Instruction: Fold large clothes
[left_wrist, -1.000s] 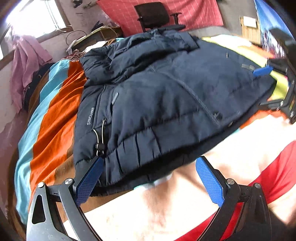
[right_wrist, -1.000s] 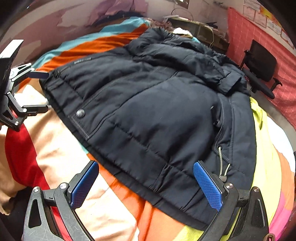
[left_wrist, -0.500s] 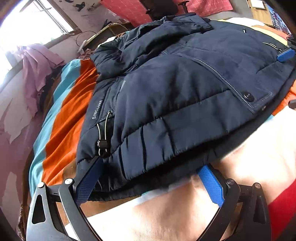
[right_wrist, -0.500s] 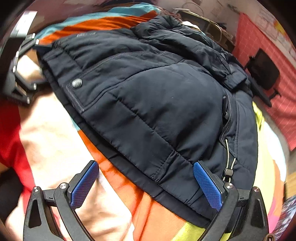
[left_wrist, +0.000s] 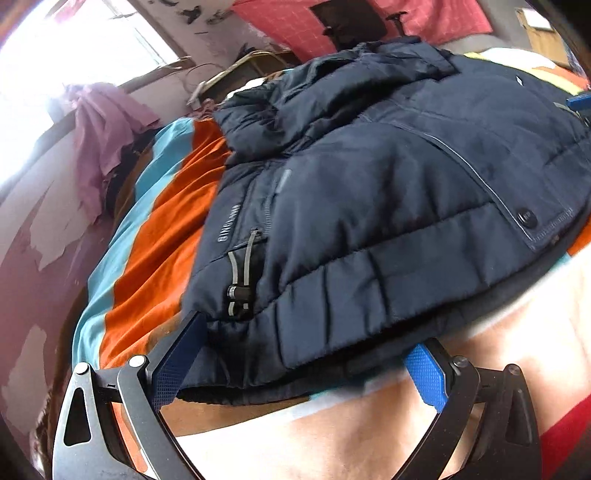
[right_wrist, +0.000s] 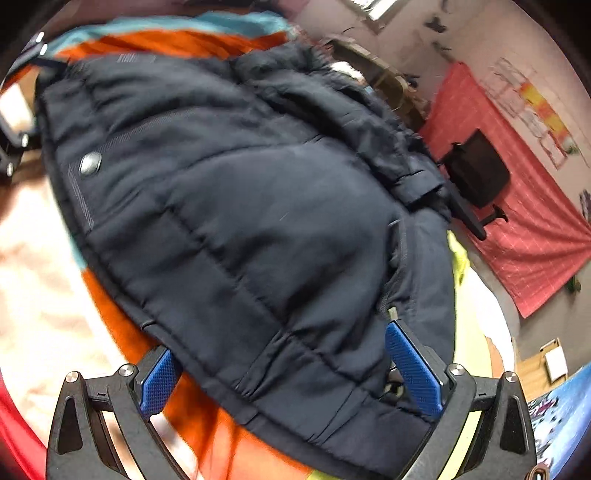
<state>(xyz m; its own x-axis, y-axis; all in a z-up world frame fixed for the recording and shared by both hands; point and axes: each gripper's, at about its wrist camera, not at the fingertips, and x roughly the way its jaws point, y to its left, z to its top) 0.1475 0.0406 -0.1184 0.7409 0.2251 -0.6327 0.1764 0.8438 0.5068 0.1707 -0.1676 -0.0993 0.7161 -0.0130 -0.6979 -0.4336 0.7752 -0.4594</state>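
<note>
Navy padded jacket (left_wrist: 388, 206) lies spread on the striped blanket (left_wrist: 162, 236), filling the centre and right of the left wrist view and the centre of the right wrist view; collar end toward the top of both frames, hem toward the bottom. Left gripper (left_wrist: 299, 373): jaws spread wide, straddling the hem corner at lower centre, blue pads either side of the fabric, not clenched. Right gripper (right_wrist: 291, 373): likewise released, jaws wide, hem between them at the bottom of the frame; this view is blurred. Handling estimate: quilted, lofty fill, so soft and bulky rather than stiff; shell looks smooth, probably slippery under the pads; moderate weight for cloth; likely to spring back after a fold. Best hold appears to be the stitched hem band at each lower corner, where layers are densest. Avoid the drawcord toggle (left_wrist: 238, 295) at lower left of the left wrist view and the snap button (left_wrist: 525, 218) at right.
</note>
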